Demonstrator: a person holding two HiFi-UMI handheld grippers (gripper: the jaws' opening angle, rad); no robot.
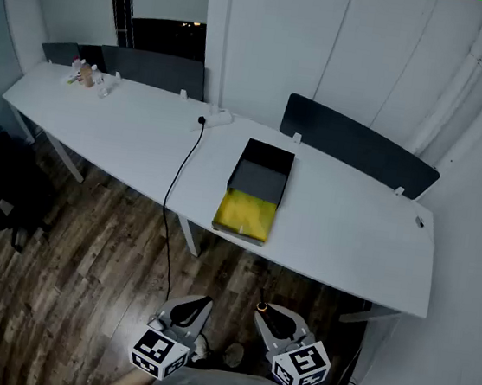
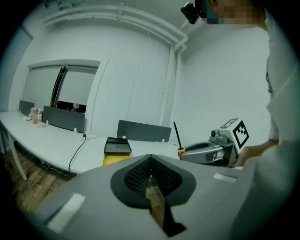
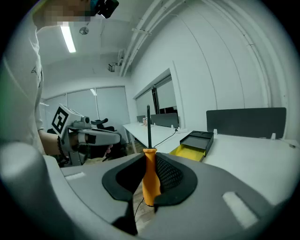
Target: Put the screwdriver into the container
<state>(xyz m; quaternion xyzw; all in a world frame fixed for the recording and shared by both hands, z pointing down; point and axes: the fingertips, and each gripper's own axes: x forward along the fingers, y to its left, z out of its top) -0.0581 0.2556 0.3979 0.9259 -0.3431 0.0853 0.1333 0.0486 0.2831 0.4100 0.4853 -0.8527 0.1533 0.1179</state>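
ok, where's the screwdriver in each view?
Head view: bottom centre, screwdriver in the right gripper.
Left gripper view: right of centre, shaft upright.
Right gripper view: centre, orange handle clamped between the jaws.
Shared landmark: black-and-yellow container.

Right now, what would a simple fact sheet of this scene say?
Setting: long white table, wooden floor
Container: black and yellow, lying on the table
Screwdriver: orange handle, upright, gripped in the right gripper jaws
Left gripper: jaws together, holding nothing
Progress: screwdriver held short of the table, not yet in the container
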